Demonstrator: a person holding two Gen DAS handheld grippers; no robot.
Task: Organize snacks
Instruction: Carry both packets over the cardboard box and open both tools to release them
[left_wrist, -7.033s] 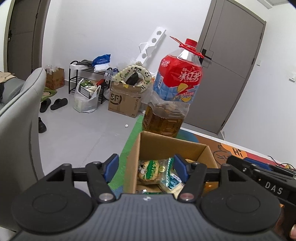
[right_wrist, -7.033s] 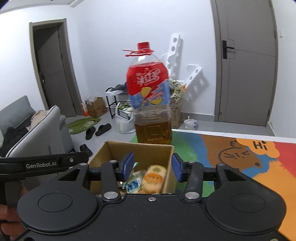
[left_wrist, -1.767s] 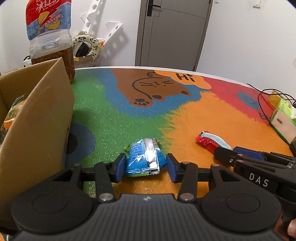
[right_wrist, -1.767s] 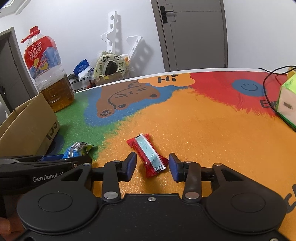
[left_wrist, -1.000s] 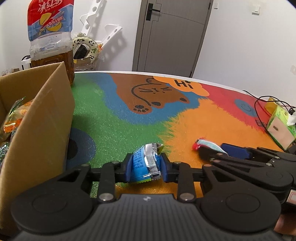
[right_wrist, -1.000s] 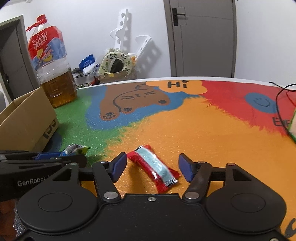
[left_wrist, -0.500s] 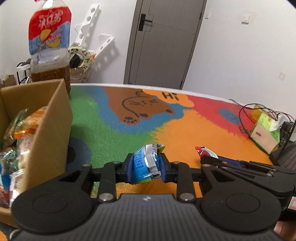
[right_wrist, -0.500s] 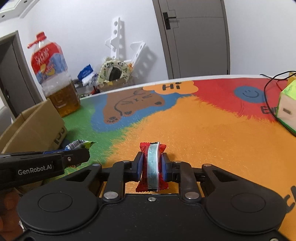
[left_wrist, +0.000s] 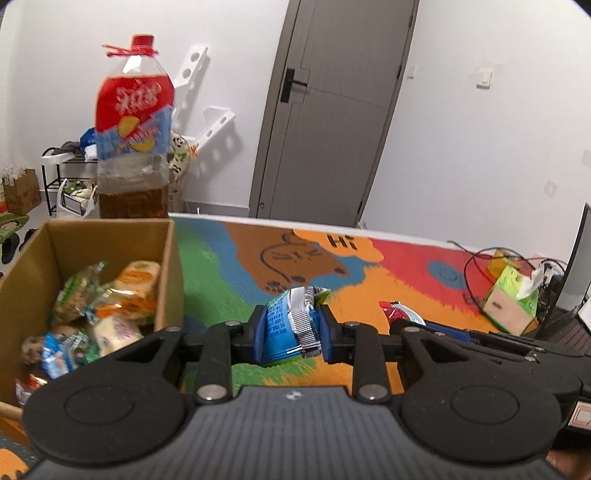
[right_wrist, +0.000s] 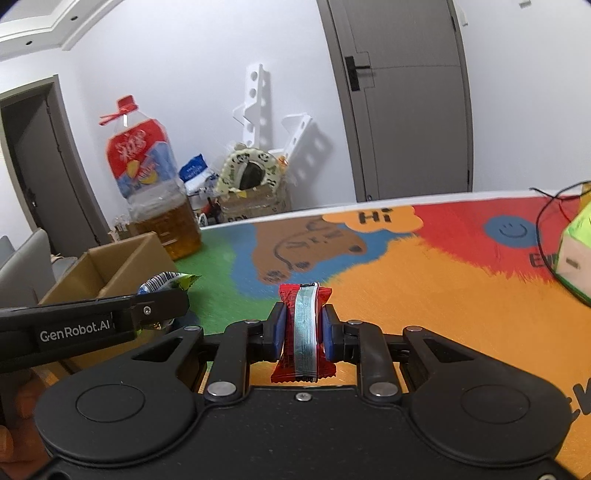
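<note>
left claw (left_wrist: 291, 334): pinching the blue packet (left_wrist: 286, 328), lifted off the desk (left_wrist: 373, 280), just right of the box (left_wrist: 168, 258).
right claw (right_wrist: 302, 334): pinching the red bar (right_wrist: 303, 328) on edge, also above the desk, further from the box (right_wrist: 122, 266) than the left one.
box: open, on the green part of the mat, already well filled with snacks (left_wrist: 110, 291); its near wall stands between the blue packet and the pile.
risk, blue packet: the wrapper is crumpled and held by its middle; slick foil may slip if the claw swings fast, by my judgement.
risk, box wall: a low carry could catch the cardboard rim and shove or tip the box; lifting higher first looks wise.
risk, claws meeting: both head for one opening and sit close side by side; going in together may knock them, so one after the other seems safer.
risk, bottle (left_wrist: 133, 140): stands just behind the box; an overshoot could bump it.
risk, overfill: a drop onto the heap may slide out.
</note>
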